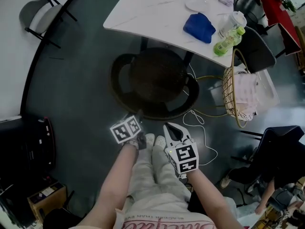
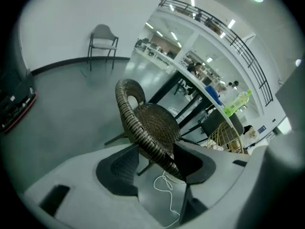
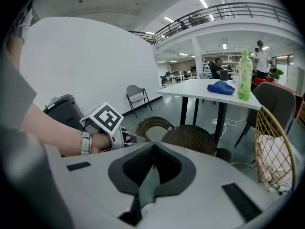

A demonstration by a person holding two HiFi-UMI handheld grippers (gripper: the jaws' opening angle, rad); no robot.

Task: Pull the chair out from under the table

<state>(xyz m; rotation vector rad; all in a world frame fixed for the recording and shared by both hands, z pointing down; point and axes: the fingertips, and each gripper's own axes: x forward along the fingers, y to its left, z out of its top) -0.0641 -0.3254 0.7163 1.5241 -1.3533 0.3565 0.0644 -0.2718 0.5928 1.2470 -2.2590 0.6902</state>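
Chair: woven wicker tub chair [image 1: 152,82] on the dark floor [image 1: 81,109], straight ahead of the person. Its curved back rim faces the person, and its front meets the near edge of the table. Most of the seat shows clear of that edge.
Table: white surface [image 1: 152,8] on dark legs, beyond the chair.
Left gripper [image 1: 137,123]: at the near stretch of the back rim. In the left gripper view the rim runs slantwise between the jaws. They stand apart by about the rim's thickness and both pads appear to press on it, so this is judged a hold on the chair.
Right gripper [image 1: 172,129]: jaws together with nothing between them. It hangs just right of the left gripper, near the rim but apart from it.
Governing relation: the chair lies forward of both grippers with the table behind it, so the pull runs back toward the person. The rim lies crosswise to that line, and the left gripper is the one on it.
Stage, as judged: the pull looks well along, with only a little more clearance to gain.
Hazards: a white cable [image 1: 198,123] loops on the floor by the chair's right side. A wire basket [image 1: 233,87] stands just beside the chair on that side.
On the surface: blue cloth [image 1: 199,26], green bottle [image 1: 228,41], clear jug [image 1: 233,22].
Further off: spare chair [image 1: 40,15] by the wall, well apart.
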